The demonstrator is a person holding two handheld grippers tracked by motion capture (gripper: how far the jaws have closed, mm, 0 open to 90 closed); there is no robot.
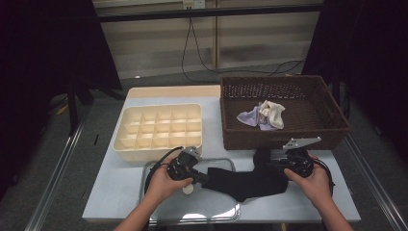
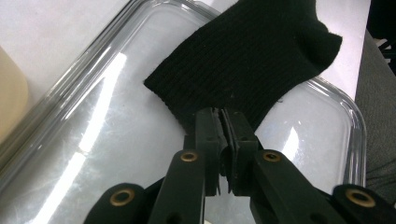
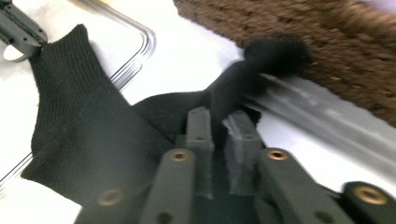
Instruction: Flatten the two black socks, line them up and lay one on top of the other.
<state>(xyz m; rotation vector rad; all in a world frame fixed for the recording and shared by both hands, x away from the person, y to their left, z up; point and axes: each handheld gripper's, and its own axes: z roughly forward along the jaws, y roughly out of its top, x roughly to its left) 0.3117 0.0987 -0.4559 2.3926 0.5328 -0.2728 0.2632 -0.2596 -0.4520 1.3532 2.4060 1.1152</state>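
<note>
**Black sock stretched between two grippers**

Here, black sock (image 1: pixel 245 180) pulled out flat between left gripper (image 1: pixel 198 176) and right gripper (image 1: pixel 275 164), low over the table (image 1: pixel 120 192). Cuff end at the left fingertips, foot end at the right ones.

Left gripper: clamped tight on the ribbed cuff edge of the sock (image 2: pixel 243 60); pads (image 2: pixel 208 130) pressed together with the knit pinched between them. Just under and ahead of those fingertips, clear tray (image 2: pixel 93 140), glossy, with rounded corners. Cuff over the tray, rest of the sock running away from the fingertips past the tray's far rim. Held by the left hand (image 1: pixel 166 185).

Right gripper (image 3: pixel 219 119): a narrow gap between the two pads (image 3: pixel 198 128), a fold of sock (image 3: pixel 84 140) standing up in that gap. Blurred here, so pressing or merely around the fabric: cannot tell for sure, looks loose. Beyond these fingertips, more black fabric bunched up against the wicker basket (image 3: pixel 336 51). Off to the left of the fingertips, cuff stretching away to the other gripper at the tray corner. Held by the right hand (image 1: pixel 312 180).

Directly past the right fingertips in the high view, brown basket (image 1: pixel 284 137), with a pale purple and cream bundle of socks (image 1: pixel 262 115) inside. Past the left fingertips, cream divider box (image 1: pixel 159 130) with many small compartments, just beside the tray's far edge.
</note>
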